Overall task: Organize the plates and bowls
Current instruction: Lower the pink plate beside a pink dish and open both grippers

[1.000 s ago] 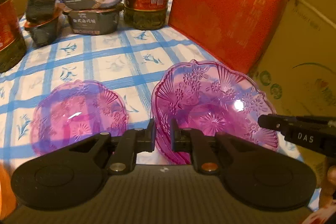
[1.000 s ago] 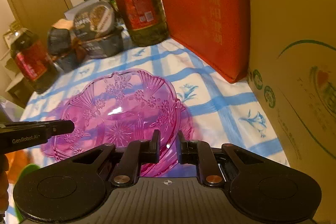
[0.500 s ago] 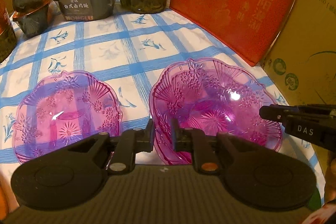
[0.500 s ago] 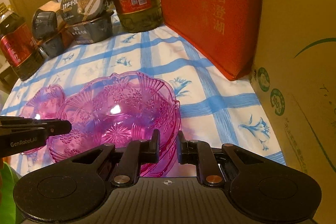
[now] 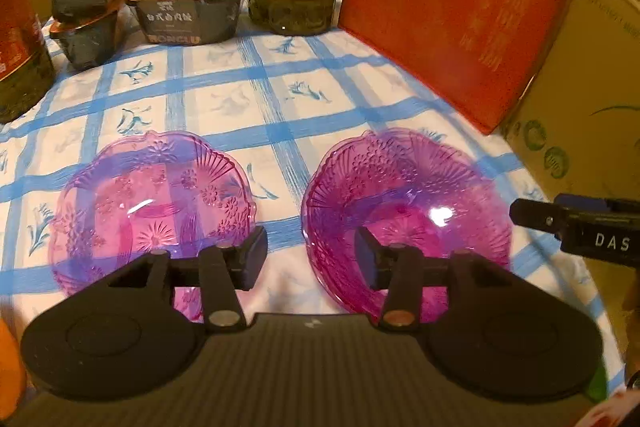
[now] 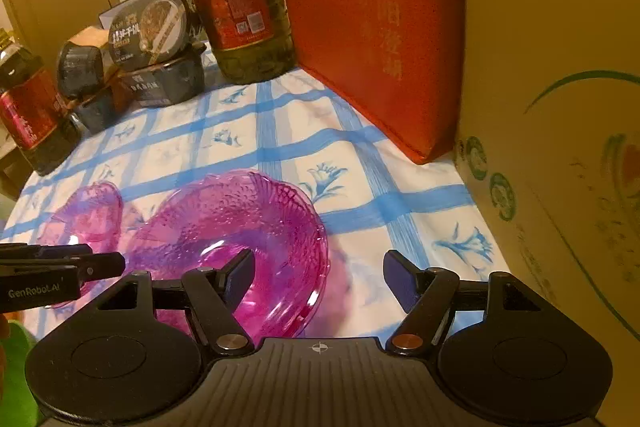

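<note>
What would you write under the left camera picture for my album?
Two purple glass bowls, one left and one right, sit apart on a blue-checked tablecloth beyond the open left tool.

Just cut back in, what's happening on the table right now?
A person with a gripper in each hand is sorting purple glass bowls on the blue-checked tablecloth. Both the left gripper and the right gripper have just been opening and now stand open, holding nothing. The bigger bowl sits on the cloth between them, its near rim inside each pair of jaws but not pinched. A second bowl rests beside it, apart. Oil bottles, food boxes and a red bag stand behind.
</note>
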### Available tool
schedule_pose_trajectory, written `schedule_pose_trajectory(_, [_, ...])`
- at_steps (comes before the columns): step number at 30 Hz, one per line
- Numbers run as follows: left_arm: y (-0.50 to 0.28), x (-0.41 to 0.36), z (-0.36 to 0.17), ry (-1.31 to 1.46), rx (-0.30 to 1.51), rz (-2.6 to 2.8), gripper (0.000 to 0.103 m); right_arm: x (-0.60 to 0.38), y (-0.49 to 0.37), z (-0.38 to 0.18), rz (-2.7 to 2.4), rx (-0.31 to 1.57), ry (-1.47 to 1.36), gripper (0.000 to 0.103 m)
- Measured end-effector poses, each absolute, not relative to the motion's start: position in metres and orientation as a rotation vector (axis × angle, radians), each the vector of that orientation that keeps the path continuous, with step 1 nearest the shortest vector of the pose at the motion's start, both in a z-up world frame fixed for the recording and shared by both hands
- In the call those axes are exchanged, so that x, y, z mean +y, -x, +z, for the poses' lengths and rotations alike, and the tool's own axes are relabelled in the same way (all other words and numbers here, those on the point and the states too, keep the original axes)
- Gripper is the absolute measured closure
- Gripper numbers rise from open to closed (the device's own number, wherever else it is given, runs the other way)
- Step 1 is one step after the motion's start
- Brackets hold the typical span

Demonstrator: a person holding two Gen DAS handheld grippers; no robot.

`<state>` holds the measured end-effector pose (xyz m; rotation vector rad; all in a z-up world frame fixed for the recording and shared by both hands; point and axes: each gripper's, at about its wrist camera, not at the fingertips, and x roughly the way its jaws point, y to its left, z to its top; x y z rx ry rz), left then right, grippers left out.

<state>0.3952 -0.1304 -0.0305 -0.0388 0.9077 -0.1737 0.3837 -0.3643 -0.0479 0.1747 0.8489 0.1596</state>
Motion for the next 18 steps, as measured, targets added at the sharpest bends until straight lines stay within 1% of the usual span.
schedule_pose_trajectory(1, [-0.39,-0.13,-0.026,0.047,0.901,-0.176,0.054,-0.363,-0.379,-0.043,0.157,0.845,-0.176,0.032])
schedule_pose_trajectory(9, [-0.337,-0.121,0.009,0.098,0.86,-0.19,0.053,-0.346,-0.329,-0.001,0.141,0.833,-0.148,0.032])
schedule_pose_trajectory(12, [-0.314,-0.117,0.022,0.097,0.838,-0.191,0.05,-0.333,-0.306,0.013,0.152,0.827,-0.131,0.032])
schedule_pose_trajectory(18, [-0.269,-0.102,0.038,0.106,0.806,-0.17,0.046,-0.307,-0.266,0.026,0.185,0.829,-0.113,0.032])
